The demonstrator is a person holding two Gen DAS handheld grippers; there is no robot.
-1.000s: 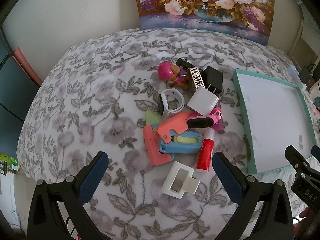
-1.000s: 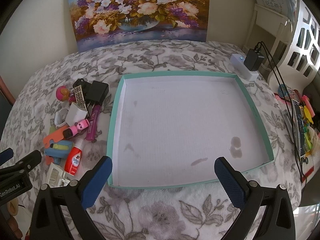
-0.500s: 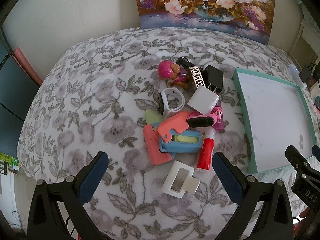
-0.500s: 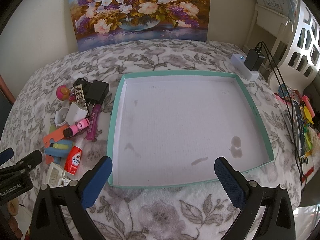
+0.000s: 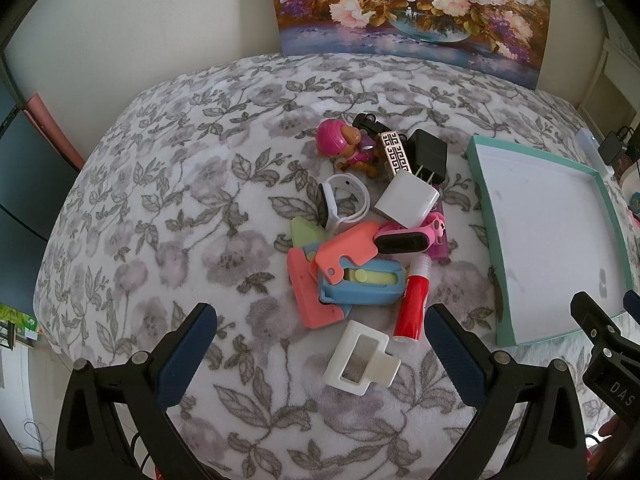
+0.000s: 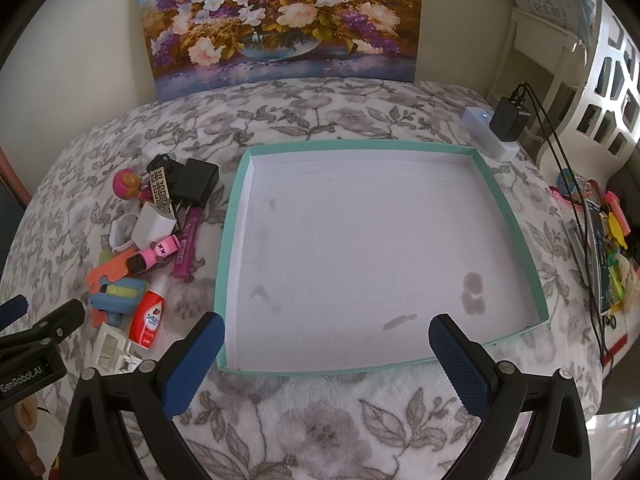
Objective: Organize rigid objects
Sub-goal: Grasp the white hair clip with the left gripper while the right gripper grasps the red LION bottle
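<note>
Both of your grippers stand with fingers spread wide and nothing between them. Your left gripper (image 5: 320, 344) hangs over the near edge of the pile on the floral blanket (image 5: 160, 200), with the white clip (image 5: 362, 358) lying between its fingertips and the red tube (image 5: 412, 300) just beyond. Your right gripper (image 6: 326, 356) sits over the near rim of the teal tray (image 6: 230, 248), whose white floor holds only stains. Left of the tray lie the black charger (image 6: 196, 180) and pink toy figure (image 6: 126, 184).
</note>
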